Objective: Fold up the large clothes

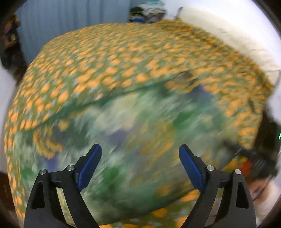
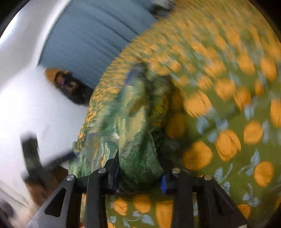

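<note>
A large green garment with mixed pale, purple and orange print (image 1: 133,126) lies spread on a bed covered by a green sheet with orange dots (image 1: 108,57). Both views are motion-blurred. My left gripper (image 1: 140,154) is open above the garment, its blue pads (image 1: 91,166) wide apart and holding nothing. In the right wrist view my right gripper (image 2: 139,173) is shut on a bunched fold of the green garment (image 2: 138,140), which rises away from the fingers across the orange-dotted sheet (image 2: 228,108).
A white pillow or bolster (image 1: 228,35) lies along the bed's far right edge. A blue curtain (image 1: 70,22) hangs behind the bed, also in the right view (image 2: 91,40). A pile of things (image 1: 145,12) sits beyond the bed. A person's head (image 1: 260,182) shows at right.
</note>
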